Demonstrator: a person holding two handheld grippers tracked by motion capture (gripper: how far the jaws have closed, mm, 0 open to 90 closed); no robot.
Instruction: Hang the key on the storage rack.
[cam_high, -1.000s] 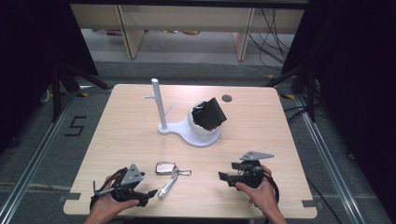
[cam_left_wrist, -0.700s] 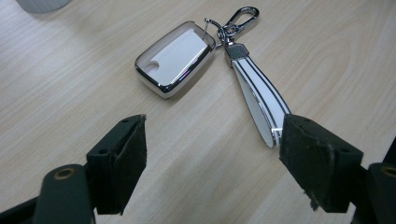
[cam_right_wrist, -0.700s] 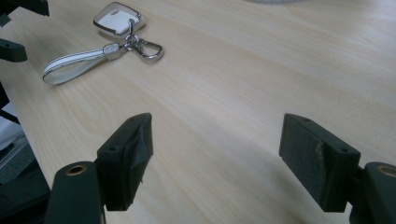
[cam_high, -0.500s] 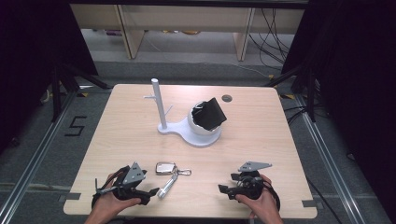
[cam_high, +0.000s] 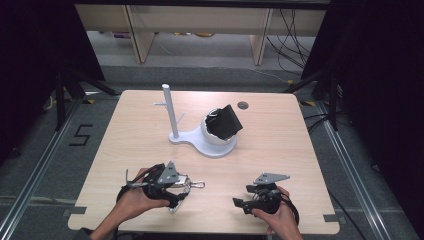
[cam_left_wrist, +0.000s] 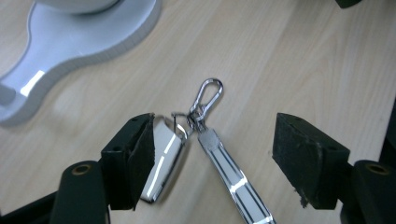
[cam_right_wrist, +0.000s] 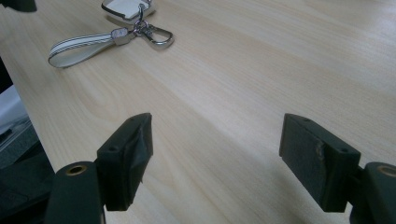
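Wooden table (cam_high: 280, 150), keyring (cam_left_wrist: 187, 154) — carabiner pointing away

The high view looks forward and down over the whole table (cam_high: 280, 150) from the person's side, while the 2 gripper views sit low and close, both catching the key ring (cam_left_wrist: 187, 154) on the wood.

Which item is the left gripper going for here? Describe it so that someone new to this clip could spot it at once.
On the wooden table, look at the near edge, in front of the white stand. There, between the jaws of the left gripper, which have just been closing, lies a key bunch: a shiny silver fob, a carabiner clip and a striped strap. It is the only metal-bright thing there.
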